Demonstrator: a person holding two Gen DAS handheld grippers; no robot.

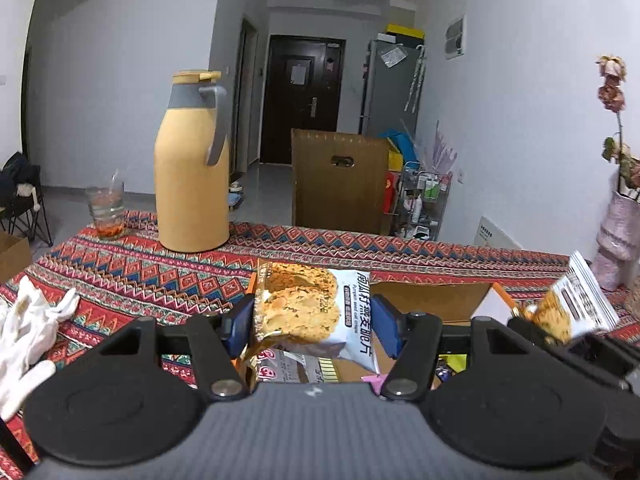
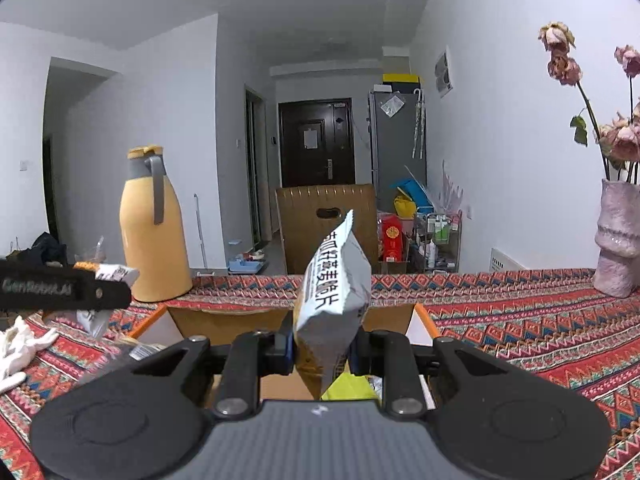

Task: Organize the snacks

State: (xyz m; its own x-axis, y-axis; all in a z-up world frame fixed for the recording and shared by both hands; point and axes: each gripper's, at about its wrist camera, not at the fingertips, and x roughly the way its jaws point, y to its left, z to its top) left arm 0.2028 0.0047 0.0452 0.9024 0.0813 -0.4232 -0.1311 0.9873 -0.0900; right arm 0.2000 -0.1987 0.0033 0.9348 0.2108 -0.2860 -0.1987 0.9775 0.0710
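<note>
My left gripper (image 1: 314,320) is shut on an oat crisp packet (image 1: 316,308), held flat above an open cardboard box (image 1: 432,300) with several snack packets inside. My right gripper (image 2: 322,346) is shut on a second oat crisp packet (image 2: 334,292), held upright over the same box (image 2: 224,320). The right gripper and its packet (image 1: 576,304) show at the right of the left wrist view. The left gripper (image 2: 68,286) shows at the left of the right wrist view.
The table wears a red patterned cloth (image 1: 132,264). A yellow thermos jug (image 1: 192,160) and a glass (image 1: 106,210) stand at the far left. White gloves (image 1: 28,328) lie at the left. A pink vase with dried flowers (image 2: 618,236) stands at the right. A brown chair back (image 1: 340,180) is behind the table.
</note>
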